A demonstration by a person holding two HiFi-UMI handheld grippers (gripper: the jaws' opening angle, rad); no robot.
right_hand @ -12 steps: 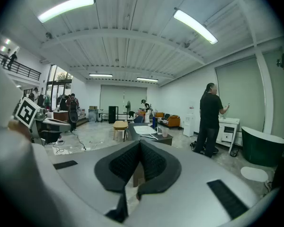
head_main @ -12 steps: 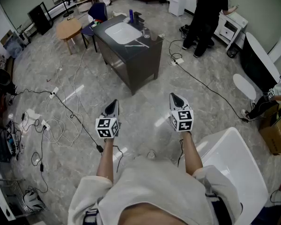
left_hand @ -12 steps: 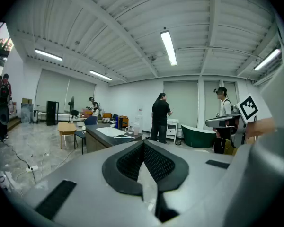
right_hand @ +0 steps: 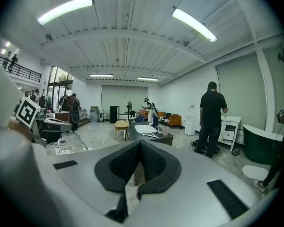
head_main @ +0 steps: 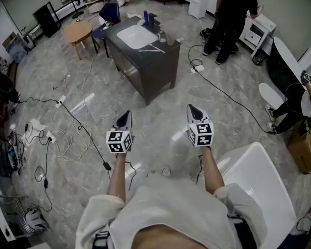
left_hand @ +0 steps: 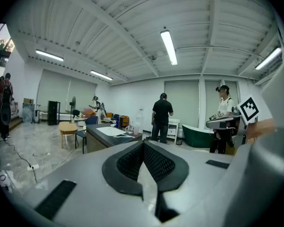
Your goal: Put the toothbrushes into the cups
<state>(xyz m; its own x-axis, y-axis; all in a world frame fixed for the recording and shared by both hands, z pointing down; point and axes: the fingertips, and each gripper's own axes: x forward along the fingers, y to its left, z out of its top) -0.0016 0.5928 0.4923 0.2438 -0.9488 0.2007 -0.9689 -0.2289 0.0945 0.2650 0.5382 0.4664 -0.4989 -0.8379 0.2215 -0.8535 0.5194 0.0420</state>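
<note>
A dark vanity cabinet (head_main: 154,69) with a white basin (head_main: 135,35) stands well ahead of me on the floor. Toothbrushes (head_main: 151,48) lie on its top at the near right, with small cups (head_main: 161,36) beside them. My left gripper (head_main: 124,119) and right gripper (head_main: 195,110) are held side by side at waist height, far short of the cabinet. Both are shut with nothing between the pads. The left gripper view shows its jaws (left_hand: 143,143) closed, with the cabinet (left_hand: 106,134) and cups (left_hand: 130,128) distant. The right gripper view shows closed jaws (right_hand: 139,142) and the cabinet (right_hand: 146,132).
Cables (head_main: 67,123) trail over the marble floor at my left. A round wooden table (head_main: 76,31) and a blue chair (head_main: 106,15) stand behind the cabinet. A white bathtub (head_main: 259,180) is at my right. A person in black (head_main: 230,14) stands by a white cabinet (head_main: 256,30).
Both grippers keep their place. The person in black has shifted slightly, and another person at the right edge has moved.
</note>
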